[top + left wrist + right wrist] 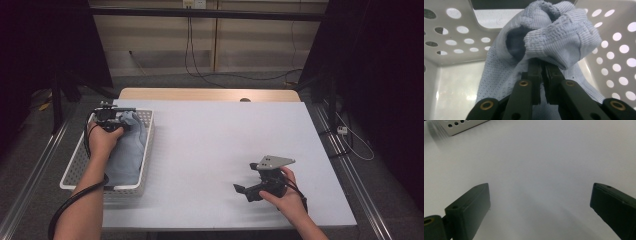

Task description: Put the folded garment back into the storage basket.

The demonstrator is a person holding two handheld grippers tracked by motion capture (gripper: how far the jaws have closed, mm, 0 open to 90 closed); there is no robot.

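A pale blue cloth [127, 147] lies bunched in a white perforated basket [148, 150] at the table's left. My left gripper [116, 120] reaches into the basket's far end and is shut on a fold of the blue cloth [554, 37], which puffs up above the closed jaws of this left gripper [543, 66]. At the table's front right my right gripper [245, 190] rests low over the white tabletop, jaws pointing left. In the right gripper view, that right gripper [540, 200] stands open with nothing between its fingers.
The basket's holed walls [616, 50] close in around the left gripper. A corner of the basket [456, 125] lies far ahead of the right gripper. The white tabletop [215, 145] spreads between the two hands. Cables run across the floor [235, 76] beyond the table.
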